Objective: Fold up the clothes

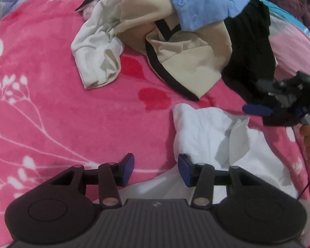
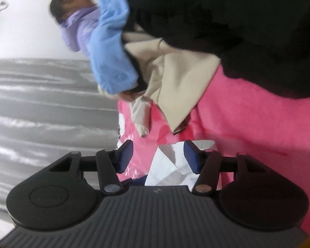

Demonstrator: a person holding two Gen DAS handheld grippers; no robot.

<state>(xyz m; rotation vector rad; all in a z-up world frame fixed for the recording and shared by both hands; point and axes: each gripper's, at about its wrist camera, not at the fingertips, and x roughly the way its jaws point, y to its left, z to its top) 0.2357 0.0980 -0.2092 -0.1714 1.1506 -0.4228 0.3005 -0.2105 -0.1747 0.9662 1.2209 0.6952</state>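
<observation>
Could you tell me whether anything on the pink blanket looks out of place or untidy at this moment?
Yes: the white garment lies crumpled on the pink blanket, not folded. Behind it, a beige garment, a blue one and a black one are heaped together in a loose pile.

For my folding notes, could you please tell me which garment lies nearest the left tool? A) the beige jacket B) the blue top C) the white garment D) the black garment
C: the white garment lies crumpled on the pink blanket, right beside the left tool.
</observation>
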